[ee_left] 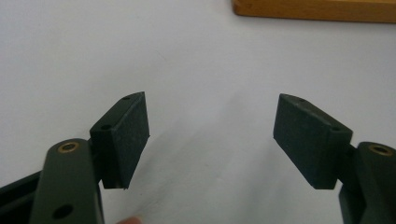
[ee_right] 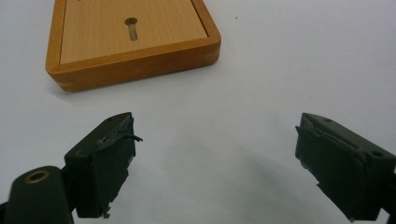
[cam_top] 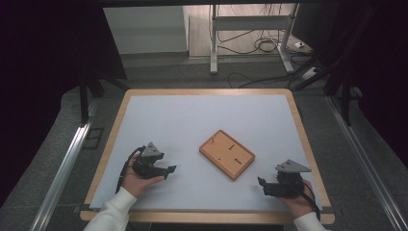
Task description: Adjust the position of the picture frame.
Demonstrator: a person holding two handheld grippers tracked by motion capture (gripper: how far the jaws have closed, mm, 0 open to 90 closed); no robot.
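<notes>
A shallow wooden tray (cam_top: 227,154) with a raised rim and slotted holes lies turned at an angle in the middle of the white table top. My left gripper (cam_top: 169,170) rests near the front left, held in a hand, jaws wide open and empty, pointing right toward the tray. In the left gripper view the left gripper (ee_left: 211,135) stands over bare white surface, with the tray's edge (ee_left: 317,11) at the top. My right gripper (cam_top: 261,184) sits at the front right, open and empty. In the right gripper view the right gripper (ee_right: 215,158) faces the tray's near corner (ee_right: 135,60).
The white mat (cam_top: 192,120) covers a table with a wooden border (cam_top: 308,144). Beyond the far edge are a metal stand (cam_top: 214,43), cables on the floor and dark curtains at both sides. Rails run along the table's left and right.
</notes>
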